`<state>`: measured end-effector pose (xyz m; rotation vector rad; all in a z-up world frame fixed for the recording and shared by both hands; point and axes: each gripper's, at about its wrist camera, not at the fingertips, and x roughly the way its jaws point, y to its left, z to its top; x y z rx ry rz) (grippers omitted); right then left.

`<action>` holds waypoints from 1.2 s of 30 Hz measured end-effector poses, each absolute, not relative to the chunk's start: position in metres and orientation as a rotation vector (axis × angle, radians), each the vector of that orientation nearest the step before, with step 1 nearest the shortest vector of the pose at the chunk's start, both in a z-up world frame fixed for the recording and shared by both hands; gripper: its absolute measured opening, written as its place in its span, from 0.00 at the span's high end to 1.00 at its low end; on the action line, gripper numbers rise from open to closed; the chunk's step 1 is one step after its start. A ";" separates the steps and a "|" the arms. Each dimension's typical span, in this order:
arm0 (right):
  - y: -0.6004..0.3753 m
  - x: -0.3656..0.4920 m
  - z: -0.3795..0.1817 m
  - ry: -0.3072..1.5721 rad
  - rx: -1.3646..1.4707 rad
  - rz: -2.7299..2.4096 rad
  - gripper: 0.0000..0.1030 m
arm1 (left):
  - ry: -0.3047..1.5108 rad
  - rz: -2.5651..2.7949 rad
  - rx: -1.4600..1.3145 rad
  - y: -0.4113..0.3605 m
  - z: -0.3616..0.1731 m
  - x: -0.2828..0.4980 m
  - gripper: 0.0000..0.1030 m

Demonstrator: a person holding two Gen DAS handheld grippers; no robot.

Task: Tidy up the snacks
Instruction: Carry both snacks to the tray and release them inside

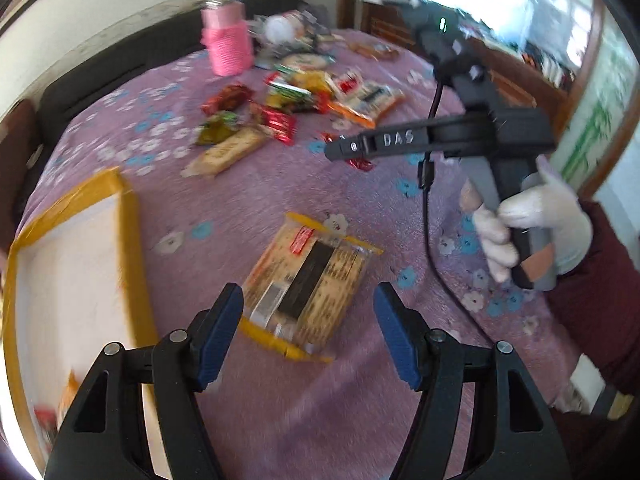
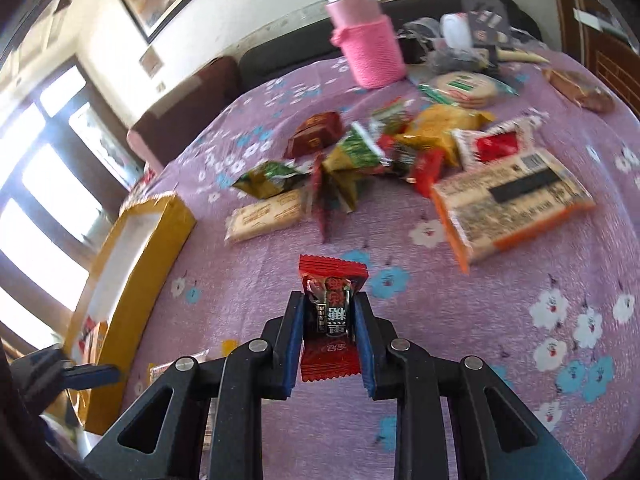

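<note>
Your left wrist camera is riding just behind its two fingers, looking steeply down and forward over the purple cloth. It is sitting close above a cracker pack, with the yellow-rimmed box at its left edge and your right hand at its right.

Your right wrist camera is looking down along its own fingers at the same cloth, from low and near, facing the far wall.

Both views are sharing the snack pile, the pink bottle and the box.
</note>
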<state>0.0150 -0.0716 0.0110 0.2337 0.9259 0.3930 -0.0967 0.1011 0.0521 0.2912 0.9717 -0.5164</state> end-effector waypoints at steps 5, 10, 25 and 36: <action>-0.084 0.016 0.011 0.934 0.311 0.416 0.76 | 1.023 -0.553 0.379 0.085 0.030 -0.076 0.28; -0.081 0.015 0.012 0.930 0.321 0.436 0.76 | 1.049 -0.531 0.398 0.082 0.020 -0.068 0.23; -0.079 0.012 0.013 0.897 0.294 0.411 0.76 | 0.963 -0.448 0.174 0.100 0.042 -0.094 0.29; -0.051 -0.006 0.040 0.881 0.313 0.509 0.76 | 0.802 -0.261 -0.065 0.213 0.125 -0.126 0.29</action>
